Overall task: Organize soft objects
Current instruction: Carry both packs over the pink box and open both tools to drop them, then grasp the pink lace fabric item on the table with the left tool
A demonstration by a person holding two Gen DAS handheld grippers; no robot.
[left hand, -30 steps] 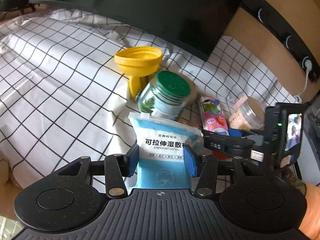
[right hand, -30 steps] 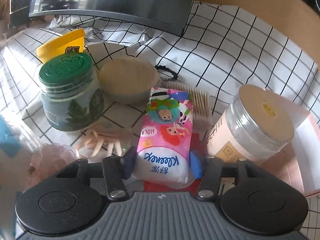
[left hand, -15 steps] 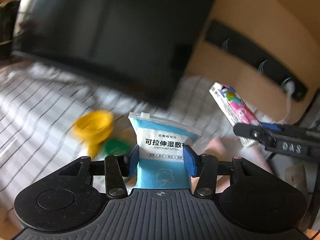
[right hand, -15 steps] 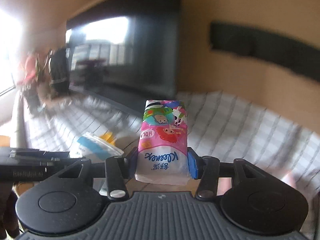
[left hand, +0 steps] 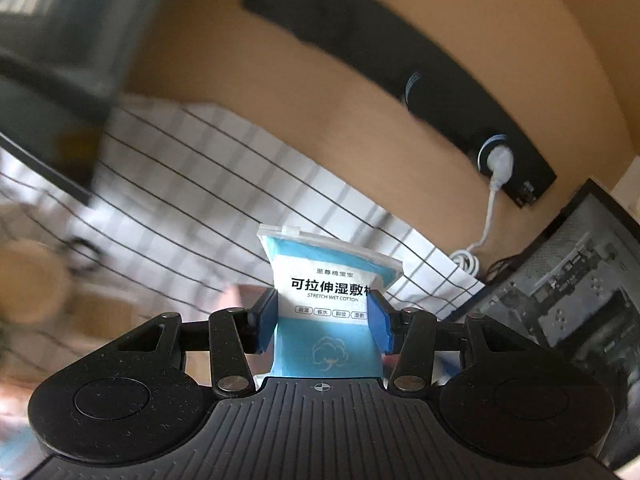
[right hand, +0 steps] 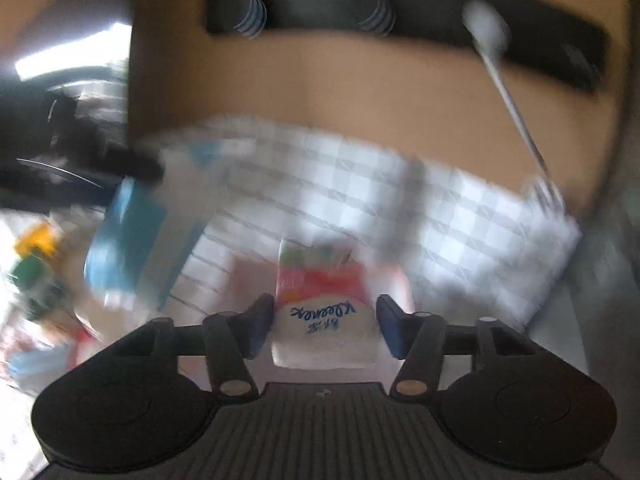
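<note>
Closely between the blue fingers point(left hand: 266, 326) of the left gripper point(left hand: 322, 314): a blue wet-cotton pouch point(left hand: 330, 276), pinched at both edges, upright, long axis running away from the camera, zip end up, lower end hidden behind the gripper body. Over on the right gripper point(right hand: 324, 320), fingers just been spreading, with a Kleenex tissue pack point(right hand: 320, 336) between them; on the right side seemingly clear of the pad, though too smeared to be sure. Long axis pointing forward, printed far end blurred. Beyond, a checked cloth point(left hand: 200, 184) over the worktop, then a black socket strip point(left hand: 400, 64) with a white plug point(left hand: 496, 160). Only in the right view: the pouch from the side, a blue smear at left.
</note>
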